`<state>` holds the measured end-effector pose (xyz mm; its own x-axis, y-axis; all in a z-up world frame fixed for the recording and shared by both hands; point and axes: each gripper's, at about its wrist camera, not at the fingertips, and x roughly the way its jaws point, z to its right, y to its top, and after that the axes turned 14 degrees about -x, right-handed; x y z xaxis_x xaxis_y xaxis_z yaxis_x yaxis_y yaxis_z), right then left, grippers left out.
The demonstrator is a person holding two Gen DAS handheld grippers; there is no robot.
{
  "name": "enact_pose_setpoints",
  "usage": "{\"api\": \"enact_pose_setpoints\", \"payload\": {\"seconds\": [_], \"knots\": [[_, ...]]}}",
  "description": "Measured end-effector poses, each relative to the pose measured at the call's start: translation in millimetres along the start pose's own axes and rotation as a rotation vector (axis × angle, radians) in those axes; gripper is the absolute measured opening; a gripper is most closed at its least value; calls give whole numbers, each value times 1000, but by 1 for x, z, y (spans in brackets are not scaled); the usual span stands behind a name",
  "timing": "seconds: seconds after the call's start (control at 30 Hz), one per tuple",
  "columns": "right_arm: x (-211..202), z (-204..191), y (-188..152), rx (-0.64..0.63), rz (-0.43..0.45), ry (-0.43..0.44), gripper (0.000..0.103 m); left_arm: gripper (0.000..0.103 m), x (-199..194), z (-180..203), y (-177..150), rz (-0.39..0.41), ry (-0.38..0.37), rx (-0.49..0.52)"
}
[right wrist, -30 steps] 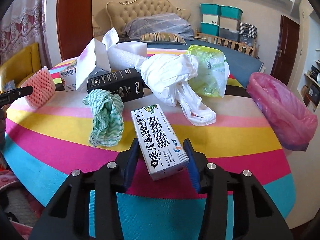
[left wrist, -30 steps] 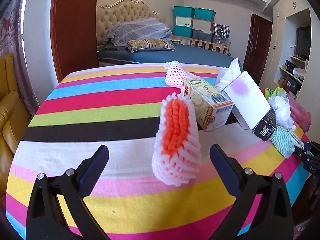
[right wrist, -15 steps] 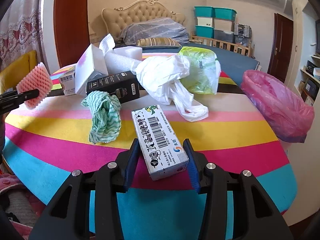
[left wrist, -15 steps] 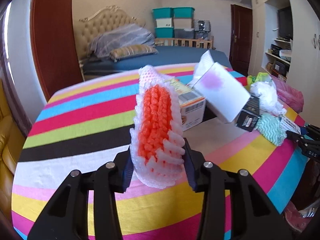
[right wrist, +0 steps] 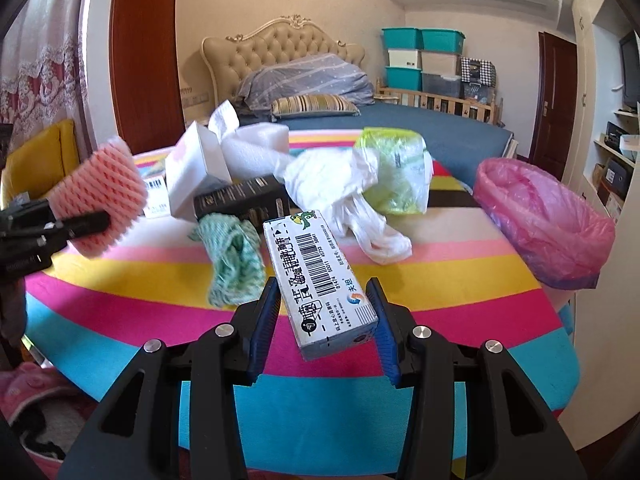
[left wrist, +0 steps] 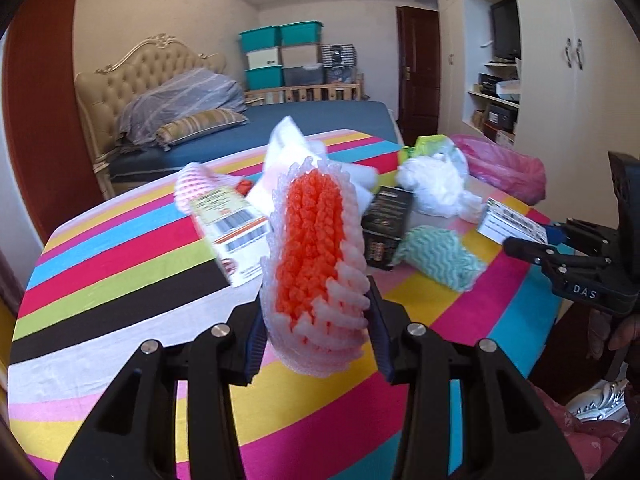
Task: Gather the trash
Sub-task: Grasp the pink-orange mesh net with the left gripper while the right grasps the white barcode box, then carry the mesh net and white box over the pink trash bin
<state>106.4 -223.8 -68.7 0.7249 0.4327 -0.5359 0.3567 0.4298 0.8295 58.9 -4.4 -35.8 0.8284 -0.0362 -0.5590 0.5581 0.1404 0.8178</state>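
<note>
The foam fruit net [left wrist: 316,256], white outside and orange inside, is clamped between the fingers of the left gripper [left wrist: 316,340] and raised clear of the striped tablecloth [left wrist: 120,280]; from the right wrist view the same net [right wrist: 100,204] appears pink and sits at the far left, above the table edge. The right gripper [right wrist: 324,320] is closed on the white barcode carton [right wrist: 320,280], which is tilted and lifted off the cloth (its near end lies between the blue pads). The pink trash bag [right wrist: 548,220] stands open at the right edge of the table, well apart from both held items. Between the grippers and the bag lies the remaining clutter: a green wavy-patterned cloth [right wrist: 232,264] just beside the carton, a black box [right wrist: 240,200] behind it, a white box [right wrist: 196,168] touching the black box, a white foam sheet [right wrist: 256,144] further back, a crumpled white plastic bag [right wrist: 340,188], and a yellow-green plastic bag [right wrist: 396,168] against it. A second printed carton [left wrist: 232,232] and a pink foam net [left wrist: 196,184] lie behind the held net in the left wrist view (motion blur softens their edges). Beyond the table are a bed [right wrist: 400,120] with a tufted headboard [right wrist: 280,48] and stacked teal storage bins [right wrist: 420,56].
</note>
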Motion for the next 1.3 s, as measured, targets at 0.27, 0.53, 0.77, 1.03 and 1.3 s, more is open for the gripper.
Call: {"api": "enact_pose_setpoints", "payload": {"seconds": [0.27, 0.53, 0.77, 1.03, 1.3], "knots": [[-16, 2, 10, 19, 38, -31, 43, 43, 11, 33, 4, -14, -59, 54], [-26, 7, 12, 12, 41, -102, 43, 43, 22, 60, 7, -35, -98, 95], [-32, 21, 10, 36, 35, -166, 43, 43, 30, 79, 19, -39, -131, 114], [-43, 45, 12, 50, 33, -264, 43, 43, 53, 116, 34, -68, -195, 135], [-44, 93, 15, 90, 28, -363, 43, 43, 85, 153, 63, -106, -271, 108]]}}
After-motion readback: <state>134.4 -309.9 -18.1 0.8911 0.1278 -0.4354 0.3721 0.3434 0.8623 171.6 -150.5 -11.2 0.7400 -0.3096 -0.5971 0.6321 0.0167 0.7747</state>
